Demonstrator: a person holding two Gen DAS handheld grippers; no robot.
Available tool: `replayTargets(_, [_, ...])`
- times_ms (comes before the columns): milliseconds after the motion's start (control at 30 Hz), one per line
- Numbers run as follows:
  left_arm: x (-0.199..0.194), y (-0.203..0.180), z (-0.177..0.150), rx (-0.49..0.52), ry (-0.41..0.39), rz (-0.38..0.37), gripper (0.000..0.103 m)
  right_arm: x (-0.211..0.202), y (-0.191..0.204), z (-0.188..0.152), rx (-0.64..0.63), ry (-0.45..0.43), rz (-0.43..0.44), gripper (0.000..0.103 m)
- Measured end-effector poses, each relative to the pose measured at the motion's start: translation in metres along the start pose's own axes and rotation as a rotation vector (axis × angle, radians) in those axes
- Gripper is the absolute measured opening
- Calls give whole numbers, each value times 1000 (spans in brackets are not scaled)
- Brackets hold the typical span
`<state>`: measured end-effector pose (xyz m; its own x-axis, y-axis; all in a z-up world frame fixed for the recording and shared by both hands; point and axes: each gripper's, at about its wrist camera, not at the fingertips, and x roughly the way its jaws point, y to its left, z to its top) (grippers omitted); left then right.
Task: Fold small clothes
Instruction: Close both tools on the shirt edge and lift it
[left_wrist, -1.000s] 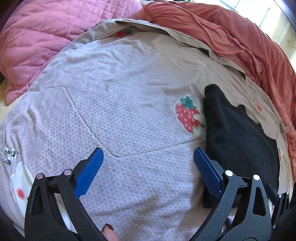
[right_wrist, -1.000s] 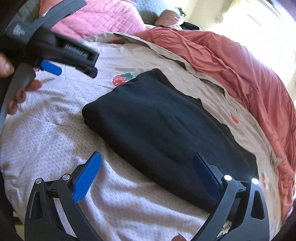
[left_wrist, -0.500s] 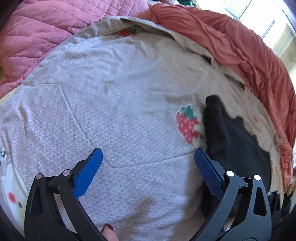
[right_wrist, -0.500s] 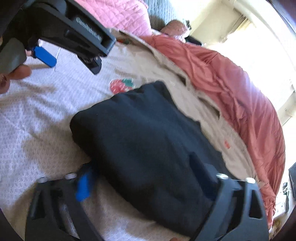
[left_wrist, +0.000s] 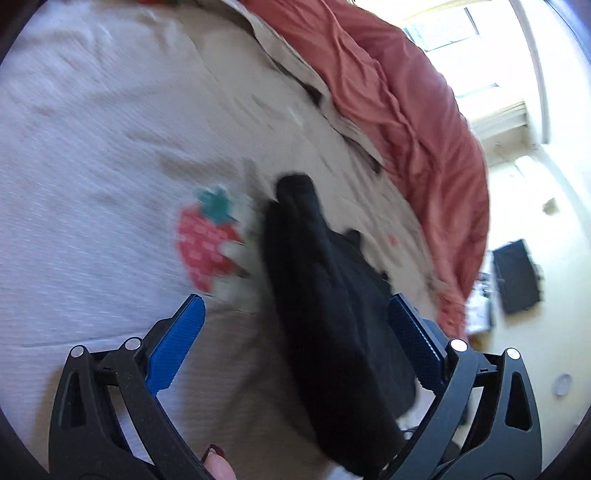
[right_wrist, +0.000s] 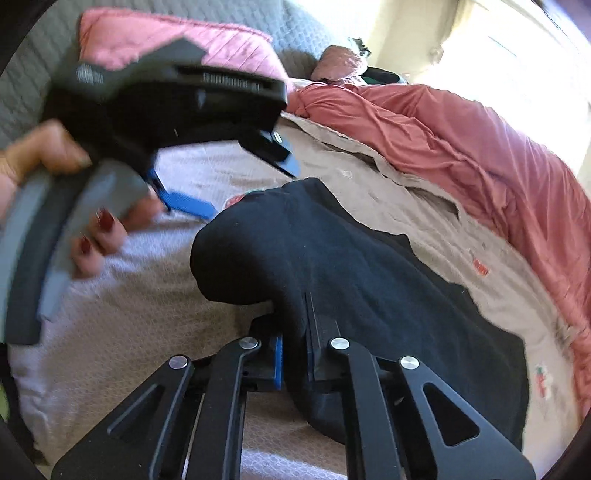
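Observation:
A black folded garment (right_wrist: 351, 266) lies on the pale bed sheet (right_wrist: 129, 332). My right gripper (right_wrist: 293, 332) is at the garment's near edge, its jaws closing on a bunched fold, and the pads press the cloth between them. In the left wrist view the same black garment (left_wrist: 325, 295) runs away from me. My left gripper (left_wrist: 295, 306) hangs open above it, one blue pad on each side and neither touching. The right wrist view shows the left gripper (right_wrist: 240, 184) held in a hand (right_wrist: 55, 155) just beyond the garment's far left corner.
A salmon-red duvet (right_wrist: 461, 147) is heaped along the right side of the bed. A pink quilted pillow (right_wrist: 166, 40) leans on a grey headboard (right_wrist: 29, 85) at the back. A strawberry print (left_wrist: 207, 243) marks the sheet left of the garment. Beyond the bed's right edge is floor with a dark box (left_wrist: 517, 280).
My right gripper went from wide open to shut on the garment's near edge. My left gripper swung right, from over bare sheet to over the black garment, and stayed open.

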<state>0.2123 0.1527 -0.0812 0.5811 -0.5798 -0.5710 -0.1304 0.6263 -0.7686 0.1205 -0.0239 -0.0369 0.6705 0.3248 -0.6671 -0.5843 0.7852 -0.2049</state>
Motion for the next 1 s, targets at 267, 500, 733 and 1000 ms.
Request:
replayTargets(267, [49, -7, 3, 10, 120, -27, 48, 2, 5, -8, -11, 7, 20, 7])
replayTargets(500, [57, -15, -1, 40, 119, -18, 17, 3, 2, -8, -7, 8, 31, 7])
replayTargets(733, [40, -45, -6, 73, 77, -41, 14, -14, -13, -10, 25, -26, 31, 7])
replayTargets(1000, [43, -116, -26, 145, 62, -8, 14, -51, -52, -20, 116, -81, 4, 7])
